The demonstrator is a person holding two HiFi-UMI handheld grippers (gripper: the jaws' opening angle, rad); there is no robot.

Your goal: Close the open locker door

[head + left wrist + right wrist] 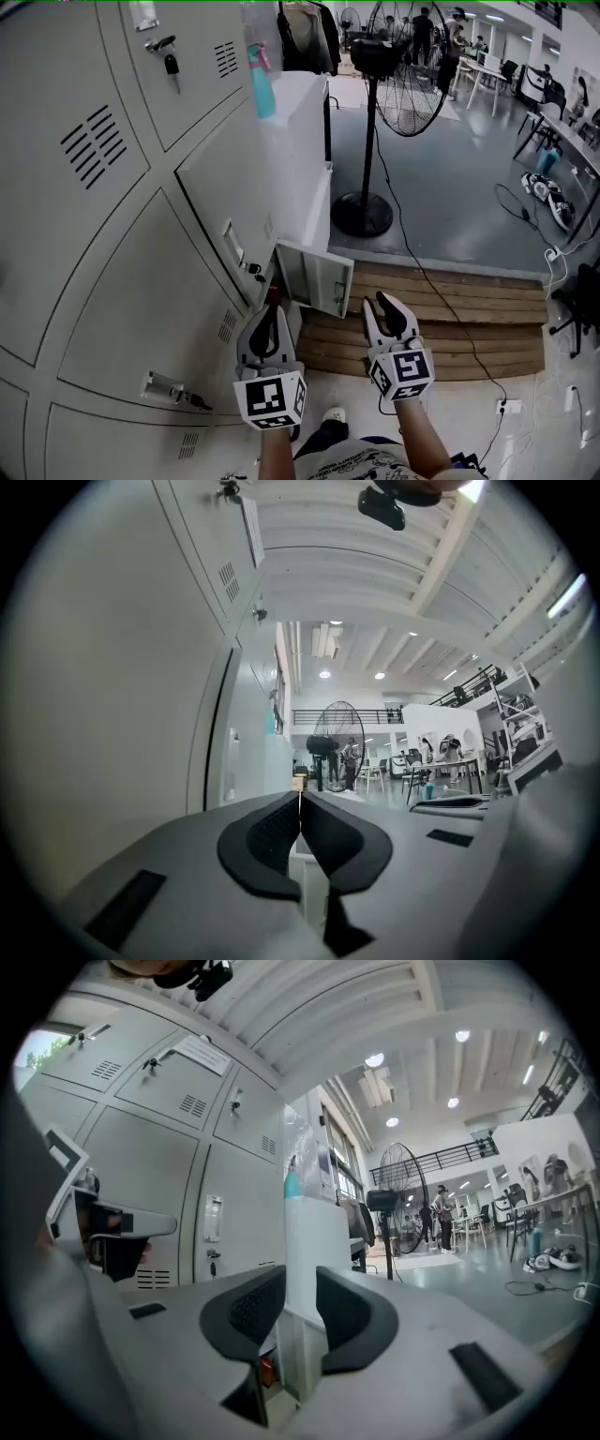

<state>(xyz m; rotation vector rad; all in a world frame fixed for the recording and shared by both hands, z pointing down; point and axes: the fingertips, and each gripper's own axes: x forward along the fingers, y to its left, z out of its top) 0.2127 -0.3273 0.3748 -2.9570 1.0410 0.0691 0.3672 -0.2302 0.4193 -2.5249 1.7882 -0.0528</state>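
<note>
One stiff, light-swinging locker door [319, 277] at twelve o'clock probably needs pushing near its free edge; left gripper [272, 307] closed empty, right gripper [375, 304] parted.

grey floor [450, 187], tall pedestal fan [375, 58], wooden pallet [441, 319], desks [487, 67] beyond, round ceiling lights [375, 1059] overhead
</note>
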